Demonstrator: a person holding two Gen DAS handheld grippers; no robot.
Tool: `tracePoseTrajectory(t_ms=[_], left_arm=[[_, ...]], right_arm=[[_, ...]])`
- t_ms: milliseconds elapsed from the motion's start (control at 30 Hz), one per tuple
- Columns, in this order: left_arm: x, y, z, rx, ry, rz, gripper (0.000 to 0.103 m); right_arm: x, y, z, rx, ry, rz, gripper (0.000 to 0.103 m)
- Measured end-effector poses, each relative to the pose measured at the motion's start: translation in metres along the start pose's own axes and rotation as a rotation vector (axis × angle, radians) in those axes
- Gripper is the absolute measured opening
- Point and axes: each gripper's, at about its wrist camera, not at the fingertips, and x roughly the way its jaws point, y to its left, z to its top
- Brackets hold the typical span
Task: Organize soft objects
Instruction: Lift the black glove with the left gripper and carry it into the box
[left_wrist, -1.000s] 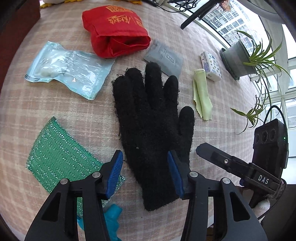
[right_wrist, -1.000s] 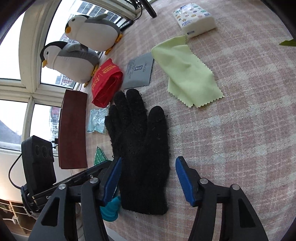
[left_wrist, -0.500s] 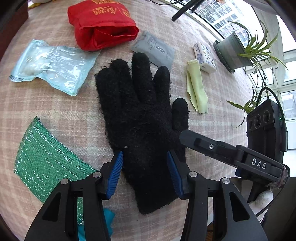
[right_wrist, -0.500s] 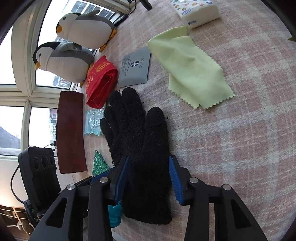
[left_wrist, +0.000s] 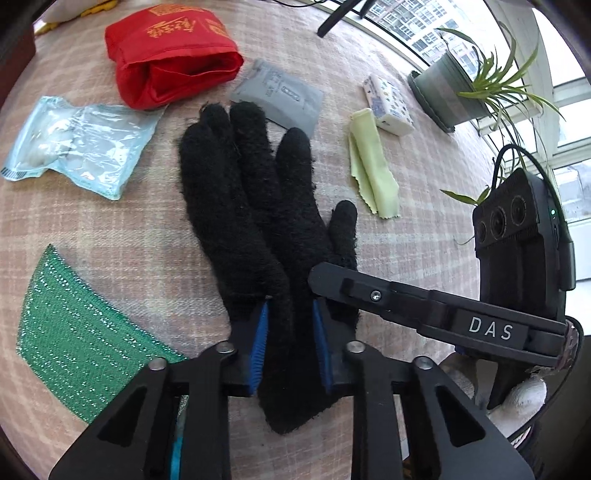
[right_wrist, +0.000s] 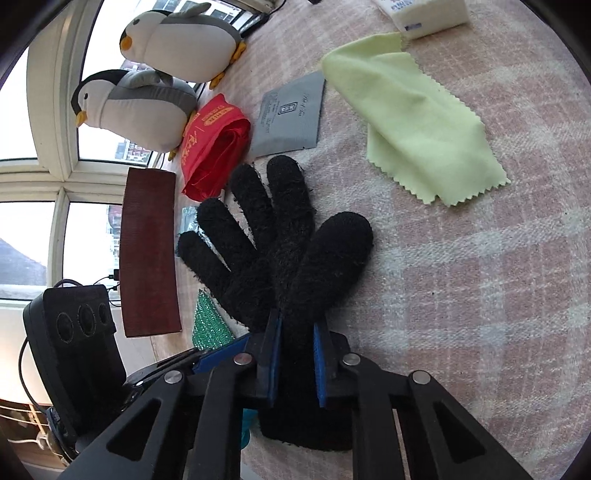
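A fuzzy black glove (left_wrist: 258, 206) lies palm-flat on the pink plaid tablecloth (left_wrist: 140, 236), fingers pointing away from me. My left gripper (left_wrist: 290, 306) is at its cuff end; the jaws are closing and the blue pads squeeze the wrist part into a ridge. My right gripper (right_wrist: 297, 323) grips the same glove (right_wrist: 288, 258) near the cuff on the thumb side, its jaws also closing and its pads pressing the fabric. In the left wrist view, one finger of the right gripper (left_wrist: 406, 299) lies across the glove's edge.
Around the glove lie a red pouch (left_wrist: 170, 51), a clear blue packet (left_wrist: 77, 144), a green glitter cloth (left_wrist: 81, 332), a grey sachet (left_wrist: 280, 96), a yellow-green cloth (right_wrist: 417, 118) and a tissue pack (left_wrist: 388, 107). Two plush penguins (right_wrist: 136, 103) and a plant pot (left_wrist: 443, 88) stand by the windows.
Both grippers' jaws have narrowed from wide around the glove's cuff to pinching it. The glove's fingers have drawn closer together and its wrist part has bunched up.
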Motion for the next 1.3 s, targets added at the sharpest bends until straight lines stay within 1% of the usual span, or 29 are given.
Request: tracePoseTrajectory(t_ms=[33,67,200,400,600,733,900,1033,1167,1300], left_arm=[[0.000,0.000,0.000,-0.001,-0.004,0.002,0.016],[0.000,0.000,0.000,-0.004,-0.005,0.004,0.012],[-0.003,0.004,0.000,-0.029,-0.017,-0.013,0.009],[-0.015,0.005,-0.001,-0.034,-0.061,0.007,0.007],[-0.037,-0.004,0.001,0.001,-0.120,-0.001,0.007],[-0.056,-0.010,0.001,0.013,-0.160,-0.014,0.007],[-0.085,-0.005,0.001,0.012,-0.218,-0.031,0.007],[-0.116,0.008,-0.001,-0.001,-0.279,-0.038,0.007],[-0.146,0.027,-0.005,-0.023,-0.342,-0.028,0.007],[-0.175,0.055,-0.014,-0.062,-0.397,-0.013,0.007]], right_arm=[[-0.001,0.001,0.000,-0.001,-0.003,-0.001,0.013],[-0.002,0.001,0.000,0.003,-0.010,-0.002,0.013],[-0.006,0.000,-0.001,0.016,-0.025,0.007,0.012],[-0.018,0.007,-0.004,-0.014,-0.064,-0.015,0.012],[-0.040,0.030,-0.008,-0.081,-0.120,-0.033,0.012],[-0.053,0.044,-0.011,-0.101,-0.147,-0.030,0.012],[-0.065,0.079,-0.015,-0.159,-0.172,-0.023,0.012],[-0.065,0.112,-0.018,-0.213,-0.175,-0.015,0.012],[-0.056,0.154,-0.022,-0.282,-0.169,-0.003,0.012],[-0.038,0.195,-0.029,-0.345,-0.156,0.006,0.012]])
